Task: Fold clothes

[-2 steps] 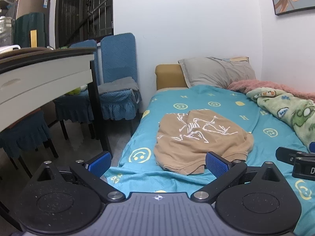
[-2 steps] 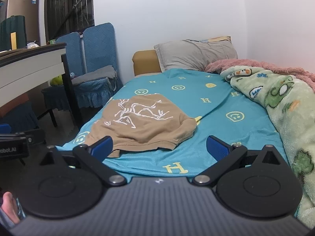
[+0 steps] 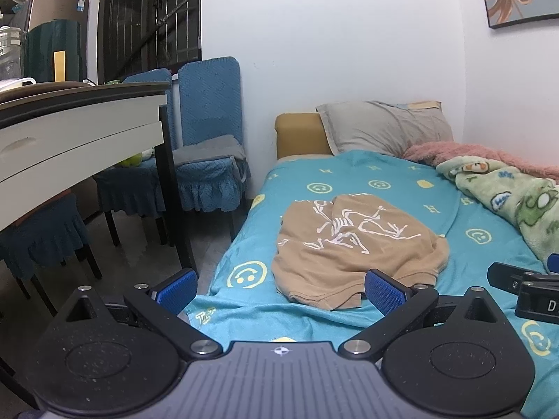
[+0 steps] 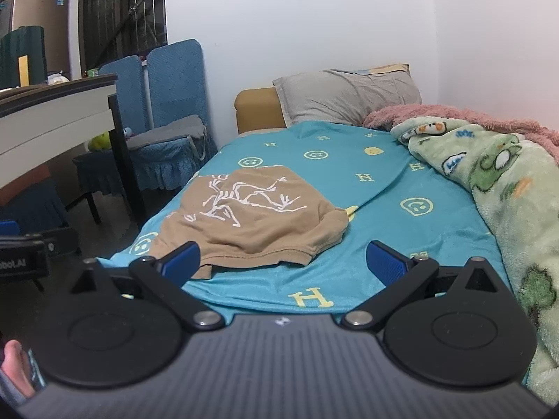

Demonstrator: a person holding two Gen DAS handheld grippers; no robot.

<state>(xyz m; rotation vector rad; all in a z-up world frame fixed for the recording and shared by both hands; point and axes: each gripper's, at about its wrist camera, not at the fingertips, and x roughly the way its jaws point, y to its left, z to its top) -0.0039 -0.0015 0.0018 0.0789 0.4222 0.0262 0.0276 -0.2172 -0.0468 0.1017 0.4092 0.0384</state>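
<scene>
Left wrist view, nearest first: the left gripper (image 3: 279,288) hangs over the foot of the bed with its blue-padded fingers (image 3: 174,288) spread wide and nothing between them. The right gripper (image 4: 284,260), in its own view, is likewise spread wide and empty, just short of the garment's near hem. Beyond both lies the crumpled tan T-shirt with a white line print (image 3: 353,244), unfolded, on the turquoise bedsheet patterned with yellow smiley faces and H letters (image 3: 384,192), toward the sheet's left edge. To the right of it, apart from the shirt, a green fleece blanket with cartoon frogs (image 4: 489,174) is heaped along the wall side, with a pink fuzzy blanket (image 4: 454,113) behind it. At the head of the bed a grey pillow (image 3: 384,129) leans on a mustard-yellow headboard cushion (image 3: 300,134). Left of the bed stand blue fabric-covered chairs (image 3: 209,132) and a white table with a dark top (image 3: 80,129).
</scene>
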